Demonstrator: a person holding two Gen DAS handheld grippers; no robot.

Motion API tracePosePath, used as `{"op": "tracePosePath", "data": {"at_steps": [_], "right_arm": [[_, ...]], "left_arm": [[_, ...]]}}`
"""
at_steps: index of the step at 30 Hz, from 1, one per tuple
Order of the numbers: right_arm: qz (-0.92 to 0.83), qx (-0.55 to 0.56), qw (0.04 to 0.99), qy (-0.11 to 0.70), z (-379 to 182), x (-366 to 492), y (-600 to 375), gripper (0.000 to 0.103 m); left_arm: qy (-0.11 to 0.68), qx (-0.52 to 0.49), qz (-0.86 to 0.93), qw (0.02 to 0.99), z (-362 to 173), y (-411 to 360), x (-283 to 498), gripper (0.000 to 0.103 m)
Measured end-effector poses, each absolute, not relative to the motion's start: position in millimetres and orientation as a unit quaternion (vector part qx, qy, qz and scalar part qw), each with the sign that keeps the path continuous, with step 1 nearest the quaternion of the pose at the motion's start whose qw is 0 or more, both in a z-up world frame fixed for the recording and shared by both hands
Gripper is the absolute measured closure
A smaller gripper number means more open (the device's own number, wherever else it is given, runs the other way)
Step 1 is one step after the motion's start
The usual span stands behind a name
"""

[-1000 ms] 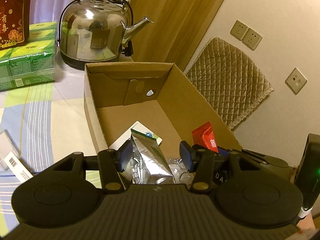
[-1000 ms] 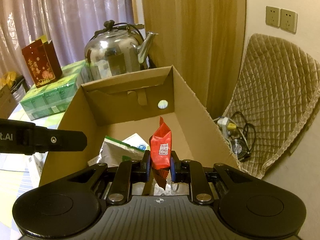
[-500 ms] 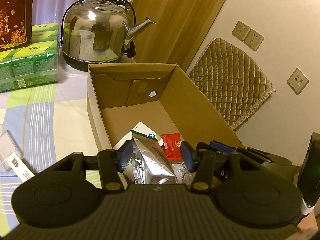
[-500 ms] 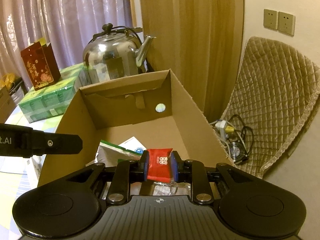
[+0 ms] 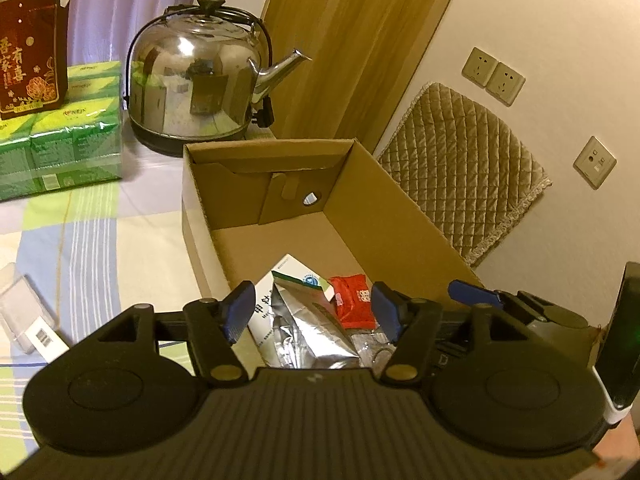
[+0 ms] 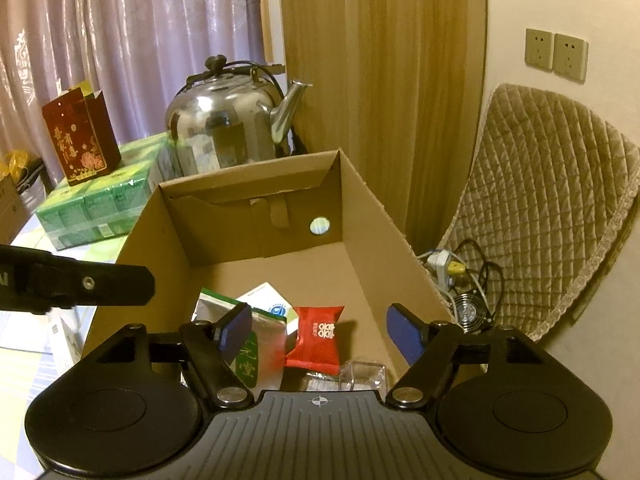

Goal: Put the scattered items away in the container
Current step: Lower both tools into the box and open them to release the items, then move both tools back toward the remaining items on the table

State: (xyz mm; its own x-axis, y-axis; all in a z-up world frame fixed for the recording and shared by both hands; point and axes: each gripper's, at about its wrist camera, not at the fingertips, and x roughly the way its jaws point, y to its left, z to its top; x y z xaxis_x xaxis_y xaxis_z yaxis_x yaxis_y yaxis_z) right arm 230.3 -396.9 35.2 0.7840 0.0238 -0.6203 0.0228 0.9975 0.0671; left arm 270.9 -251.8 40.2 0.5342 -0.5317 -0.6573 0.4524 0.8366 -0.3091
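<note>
Both grippers hang over the near end of the box (image 6: 362, 216). The right gripper (image 6: 320, 332) has its fingers spread wide and empty; the red packet (image 6: 318, 340) lies loose in the box, against a silver pouch (image 5: 308, 328) and a white carton (image 5: 280, 280). The left gripper (image 5: 314, 312) is likewise spread, holding nothing. A kettle (image 5: 192, 88) stands behind the box.

A steel kettle (image 5: 192, 88) was seen behind, a dark red gift bag (image 5: 30, 60) was perched on stacked green tissue packs (image 5: 60, 148). A quilted cushion (image 6: 556, 208) was propped against the wall, beneath twin wall sockets (image 6: 556, 54); tangled cables (image 6: 464, 272) were bunched beside it.
</note>
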Motion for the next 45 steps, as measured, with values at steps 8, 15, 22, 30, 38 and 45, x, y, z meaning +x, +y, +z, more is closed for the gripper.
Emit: {"op": "tracePosePath", "data": {"at_steps": [8, 15, 22, 30, 38, 45], "right_arm": [[0.002, 0.031, 0.947, 0.319, 38.9, 228.7, -391.2, 0.013], [0.007, 0.026, 0.95, 0.311, 42.8, 229.1, -383.4, 0.002], [0.024, 0.021, 0.957, 0.29, 51.1, 227.7, -367.9, 0.002], [0.061, 0.036, 0.969, 0.237, 68.2, 222.5, -344.7, 0.002], [0.122, 0.029, 0.973, 0.195, 84.8, 217.9, -297.0, 0.002], [0.177, 0.007, 0.965, 0.194, 83.2, 219.2, -247.0, 0.002]], "left_arm": [[0.377, -0.055, -0.264, 0.886, 46.4, -229.2, 271.7, 0.022], [0.366, -0.059, -0.248, 0.895, 49.9, -204.0, 273.3, 0.009], [0.351, -0.063, -0.216, 0.909, 52.6, -172.6, 277.6, 0.002], [0.333, -0.073, -0.141, 0.93, 56.9, -100.5, 284.9, 0.001], [0.331, -0.074, -0.081, 0.937, 53.7, -40.0, 277.2, 0.001], [0.335, -0.07, -0.057, 0.938, 47.7, -4.8, 266.9, 0.001]]}}
